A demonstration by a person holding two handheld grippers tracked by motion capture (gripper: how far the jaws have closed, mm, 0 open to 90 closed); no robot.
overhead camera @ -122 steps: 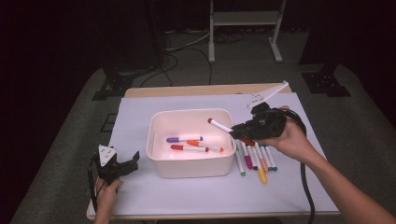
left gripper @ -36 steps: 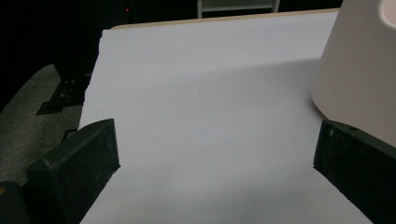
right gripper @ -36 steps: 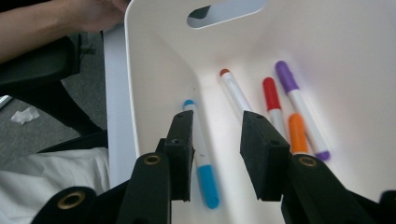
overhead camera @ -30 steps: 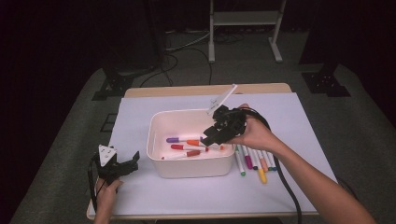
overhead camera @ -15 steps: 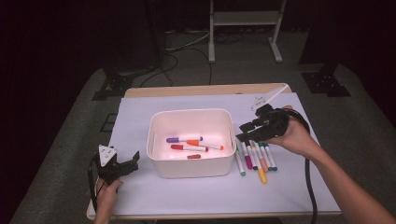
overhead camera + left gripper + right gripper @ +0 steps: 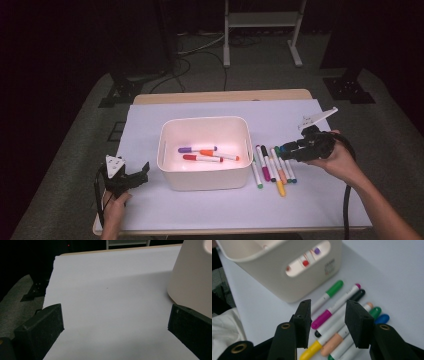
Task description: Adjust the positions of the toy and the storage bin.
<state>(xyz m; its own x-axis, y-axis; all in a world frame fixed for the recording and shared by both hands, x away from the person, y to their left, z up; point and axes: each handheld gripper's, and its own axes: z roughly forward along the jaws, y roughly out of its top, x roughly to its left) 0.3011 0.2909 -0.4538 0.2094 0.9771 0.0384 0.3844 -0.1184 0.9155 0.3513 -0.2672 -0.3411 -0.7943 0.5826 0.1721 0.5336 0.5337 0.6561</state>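
A dark room, a white-covered table (image 6: 200, 200): at left my left gripper (image 6: 131, 179) idles, jaws wide apart and empty, beside the white bin (image 6: 205, 175), three markers inside. At right my right gripper (image 6: 286, 148), jaws just opening with nothing between them, hovers over the marker row (image 6: 274, 167); I'd straddle one barrel crosswise. The markers lie parallel, long axes running near-to-far

high view: above, looking forward-down | gripper views: low, close | shared: bin (image 6: 205, 175)
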